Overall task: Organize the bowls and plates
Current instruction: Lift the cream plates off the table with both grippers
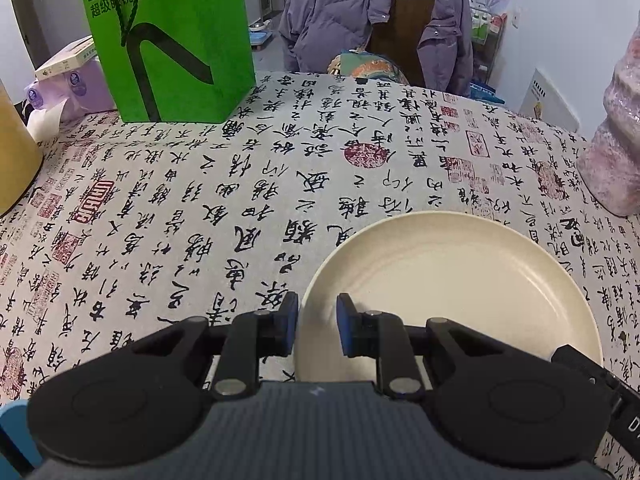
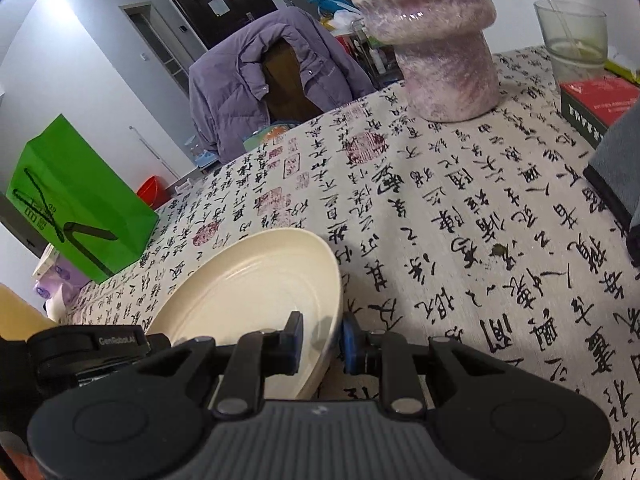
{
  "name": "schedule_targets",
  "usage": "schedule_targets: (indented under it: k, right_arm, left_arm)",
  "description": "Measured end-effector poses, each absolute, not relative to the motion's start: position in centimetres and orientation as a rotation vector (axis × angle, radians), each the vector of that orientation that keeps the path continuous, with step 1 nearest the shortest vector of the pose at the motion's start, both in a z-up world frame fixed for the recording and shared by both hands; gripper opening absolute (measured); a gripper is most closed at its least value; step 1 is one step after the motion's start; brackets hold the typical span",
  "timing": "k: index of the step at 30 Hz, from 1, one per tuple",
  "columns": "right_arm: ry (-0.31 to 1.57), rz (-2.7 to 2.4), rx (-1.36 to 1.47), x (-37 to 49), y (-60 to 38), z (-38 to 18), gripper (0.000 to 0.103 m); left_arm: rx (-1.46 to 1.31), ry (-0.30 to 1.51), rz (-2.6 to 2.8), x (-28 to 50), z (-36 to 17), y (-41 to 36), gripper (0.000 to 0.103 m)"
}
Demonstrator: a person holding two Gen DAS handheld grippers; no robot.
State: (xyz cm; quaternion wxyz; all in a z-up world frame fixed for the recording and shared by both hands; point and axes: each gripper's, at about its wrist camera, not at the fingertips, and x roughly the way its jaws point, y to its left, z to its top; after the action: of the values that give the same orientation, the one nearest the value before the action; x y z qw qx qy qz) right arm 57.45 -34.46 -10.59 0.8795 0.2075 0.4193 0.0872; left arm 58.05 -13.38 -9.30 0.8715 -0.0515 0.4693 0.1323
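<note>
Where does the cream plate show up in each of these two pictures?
Left wrist view: the cream plate sits lower right, its near-left rim between the tool's tips.
Right wrist view: the plate sits lower left of centre, its right rim between the tips.
Shared landmark: the green paper bag.
</note>
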Motion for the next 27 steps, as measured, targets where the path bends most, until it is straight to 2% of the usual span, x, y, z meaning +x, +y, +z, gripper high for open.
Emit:
schedule_targets:
  k: [27]
  right_arm:
    - [0.726, 0.21, 0.412, 55.6, -34.1, -7.5, 0.02]
  left_arm:
    - [-0.092, 0.871, 0.257, 56.4, -5.6, -13.4, 0.021]
